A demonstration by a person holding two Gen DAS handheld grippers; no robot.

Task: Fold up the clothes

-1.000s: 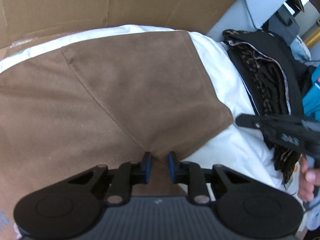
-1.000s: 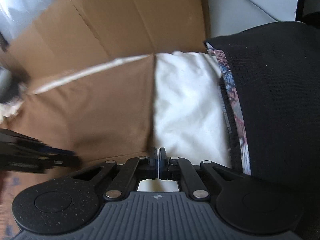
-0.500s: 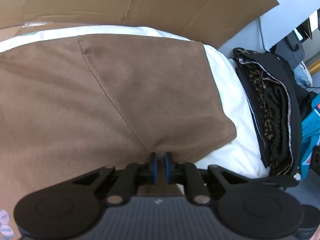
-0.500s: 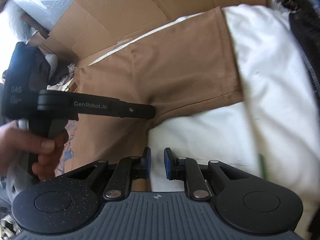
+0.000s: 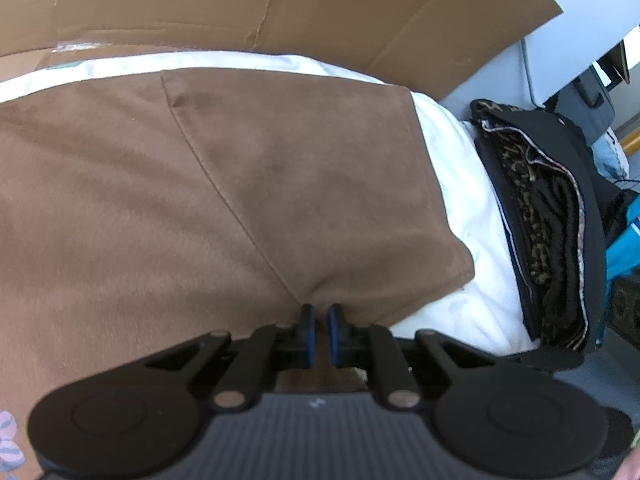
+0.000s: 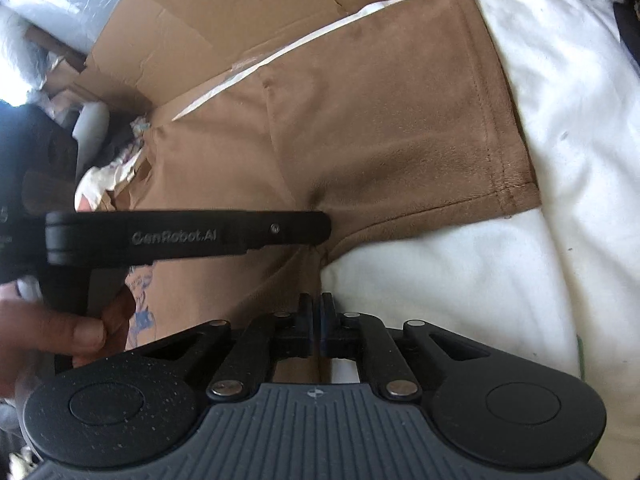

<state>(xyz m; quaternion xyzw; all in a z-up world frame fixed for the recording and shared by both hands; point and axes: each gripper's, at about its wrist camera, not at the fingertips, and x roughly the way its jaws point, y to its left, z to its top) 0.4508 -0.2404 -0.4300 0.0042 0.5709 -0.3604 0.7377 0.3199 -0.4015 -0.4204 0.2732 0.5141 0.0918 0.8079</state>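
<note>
A brown garment [image 5: 240, 200] lies flat on white bedding [image 5: 472, 200], one short sleeve spread out to the right. My left gripper [image 5: 319, 314] is shut on a pucker of brown cloth at the underarm. In the right wrist view it [image 6: 324, 226] reaches in from the left to that same spot on the garment [image 6: 380, 120]. My right gripper [image 6: 319, 306] sits just below the underarm. Its jaws are closing tight on the garment's side edge, where brown meets the white bedding [image 6: 540, 100].
Flattened cardboard [image 5: 320, 8] stands behind the bedding. A stack of folded dark and leopard-print clothes [image 5: 552, 220] lies at the bedding's right end. A person's hand [image 6: 60, 328] holds the left gripper's handle. Crumpled clutter [image 6: 112, 168] sits by the garment's far left end.
The right gripper swung left and down from the white bedding to the garment's side edge, opened, then closed there. The left jaws narrowed onto the underarm cloth and have held since.
</note>
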